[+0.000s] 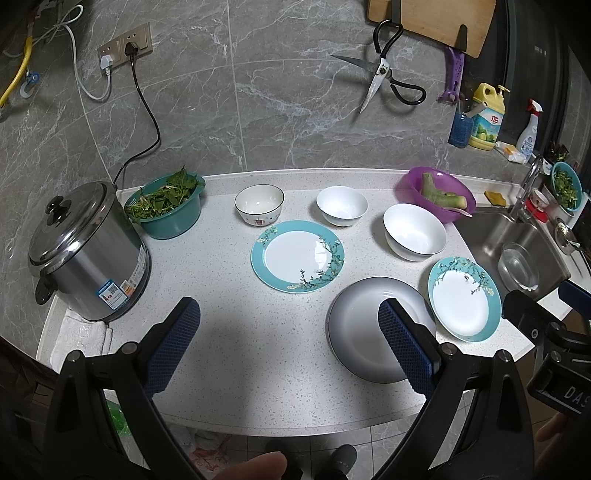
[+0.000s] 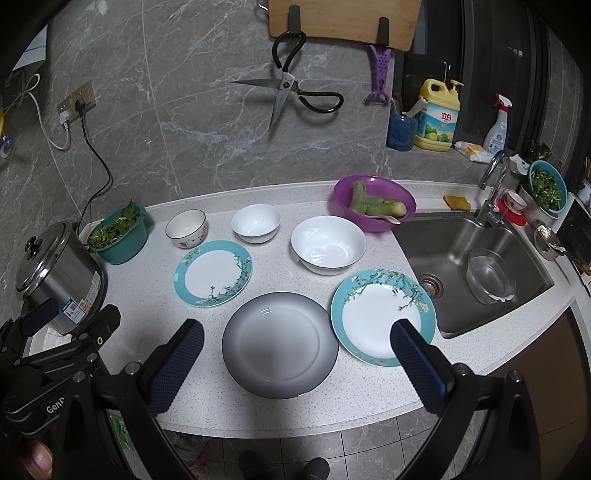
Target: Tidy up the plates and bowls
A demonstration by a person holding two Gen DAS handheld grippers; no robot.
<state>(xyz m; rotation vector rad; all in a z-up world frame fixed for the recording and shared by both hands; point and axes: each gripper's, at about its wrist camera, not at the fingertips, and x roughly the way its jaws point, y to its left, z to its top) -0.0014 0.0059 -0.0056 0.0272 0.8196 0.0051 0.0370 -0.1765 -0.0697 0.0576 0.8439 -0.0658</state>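
Observation:
On the white counter (image 2: 207,398) lie a grey plate (image 2: 279,344) (image 1: 364,325) at the front, one teal-rimmed floral plate (image 2: 212,272) (image 1: 297,255) further back, and a second teal-rimmed plate (image 2: 380,315) (image 1: 463,298) by the sink. Behind them stand a large white bowl (image 2: 328,244) (image 1: 414,232), a small white bowl (image 2: 256,222) (image 1: 342,205) and a dark-rimmed patterned bowl (image 2: 185,228) (image 1: 259,204). My left gripper (image 1: 290,336) is open above the counter's front, holding nothing. My right gripper (image 2: 297,354) is open, its fingers straddling the grey plate from above.
A steel cooker (image 1: 86,251) and a teal bowl of greens (image 1: 166,206) stand at the left. A purple bowl with vegetables (image 2: 375,206) sits near the sink (image 2: 472,258), which holds a glass bowl. Scissors (image 2: 284,96) and a cutting board (image 2: 343,22) hang on the wall.

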